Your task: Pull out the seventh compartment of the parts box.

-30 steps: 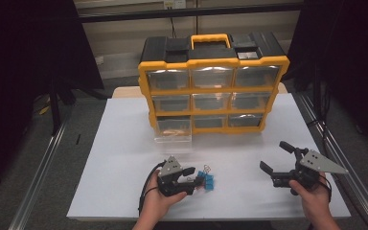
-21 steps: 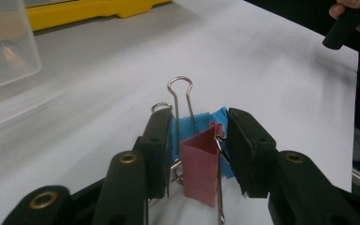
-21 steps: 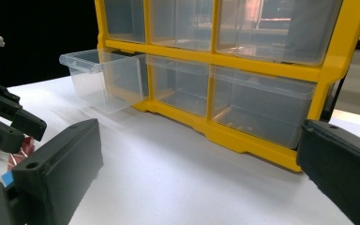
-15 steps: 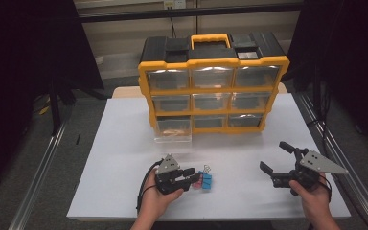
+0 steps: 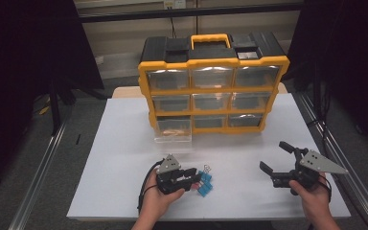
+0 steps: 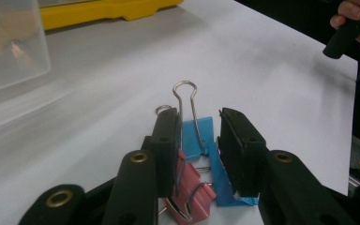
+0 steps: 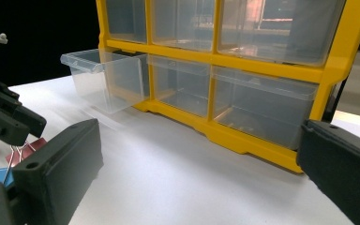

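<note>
Now my left gripper (image 6: 199, 150) sits low in the middle of the high view, over a small heap of binder clips (image 5: 204, 183) on the white table (image 5: 124, 163). Its jaws have just been closing, and in the left gripper view they stand on either side of one blue clip (image 6: 201, 136), whose wire handle rises upright between them with a pink clip (image 6: 192, 187) lying below. The left pad seems to touch the wire; the right pad looks just clear of the blue body, so I judge the grip narrowed but not yet firm. A second ago the jaws were wider around the same heap. That puts me at the pick-up step, with the pulled-out clear drawer (image 5: 172, 134) of the yellow organiser (image 5: 213, 62), upper centre of the frame, the likely place to carry it. My right gripper (image 5: 279, 162) waits at the lower right, jaws spread wide and holding nothing.
</note>
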The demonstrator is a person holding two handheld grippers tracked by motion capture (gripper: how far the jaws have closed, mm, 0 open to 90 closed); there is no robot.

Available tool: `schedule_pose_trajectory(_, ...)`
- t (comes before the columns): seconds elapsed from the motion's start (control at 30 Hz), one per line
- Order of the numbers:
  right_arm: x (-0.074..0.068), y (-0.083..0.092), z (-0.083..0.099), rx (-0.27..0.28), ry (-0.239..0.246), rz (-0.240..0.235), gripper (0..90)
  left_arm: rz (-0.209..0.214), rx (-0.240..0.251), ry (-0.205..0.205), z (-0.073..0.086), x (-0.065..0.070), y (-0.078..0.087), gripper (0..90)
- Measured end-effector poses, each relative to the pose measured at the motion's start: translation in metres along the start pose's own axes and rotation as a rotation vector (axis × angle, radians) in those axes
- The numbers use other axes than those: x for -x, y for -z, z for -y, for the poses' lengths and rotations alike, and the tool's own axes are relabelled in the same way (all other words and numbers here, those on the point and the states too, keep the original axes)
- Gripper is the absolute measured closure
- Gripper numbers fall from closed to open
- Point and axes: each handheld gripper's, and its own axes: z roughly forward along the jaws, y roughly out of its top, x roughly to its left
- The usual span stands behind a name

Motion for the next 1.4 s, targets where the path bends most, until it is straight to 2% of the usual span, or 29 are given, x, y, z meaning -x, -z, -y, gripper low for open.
schedule_pose_trajectory(0.03, 0.0, 0.0, 0.0, 0.001, -0.002, 0.0, 0.1, -0.012, -0.008, -0.006, -0.001, 0.0, 0.002, 67.2)
schedule_pose_trajectory(0.13, 0.0, 0.0, 0.0, 0.004, 0.0, -0.004, 0.1, -0.012, 0.009, 0.002, -0.002, -0.001, 0.005, 66.4)
schedule_pose_trajectory(0.2, 0.0, 0.0, 0.0, 0.003, -0.003, -0.004, 0.1, -0.041, -0.008, -0.015, -0.002, -0.002, 0.007, 65.6)
schedule_pose_trajectory(0.37, 0.0, 0.0, 0.0, 0.005, -0.001, -0.005, 0.2, -0.04, -0.019, 0.009, 0.001, -0.003, 0.008, 64.5)
schedule_pose_trajectory(0.53, 0.0, 0.0, -0.001, 0.007, -0.008, -0.003, 0.2, -0.071, -0.06, 0.014, 0.005, -0.004, 0.011, 64.6)
schedule_pose_trajectory(0.57, 0.0, 0.0, -0.001, 0.008, -0.008, -0.004, 0.2, -0.061, -0.054, 0.015, 0.006, -0.005, 0.011, 64.7)
schedule_pose_trajectory(0.7, 0.0, 0.0, -0.001, 0.006, -0.007, -0.005, 0.2, -0.077, -0.059, 0.02, 0.007, -0.005, 0.014, 67.4)
schedule_pose_trajectory(0.87, 0.001, -0.001, -0.001, 0.005, 0.004, -0.01, 0.2, -0.077, -0.071, 0.025, 0.008, -0.004, 0.017, 72.7)
schedule_pose_trajectory(1.13, 0.0, -0.004, -0.002, 0.004, 0.007, -0.003, 0.2, -0.062, -0.087, 0.061, 0.009, -0.003, 0.02, 78.5)
schedule_pose_trajectory(1.23, -0.001, -0.004, -0.002, 0.004, 0.012, -0.004, 0.2, -0.037, -0.077, 0.091, 0.008, -0.002, 0.021, 82.4)
schedule_pose_trajectory(1.4, 0.0, -0.005, -0.002, 0.005, 0.013, -0.007, 0.2, -0.009, -0.075, 0.112, 0.005, 0.001, 0.021, 88.0)
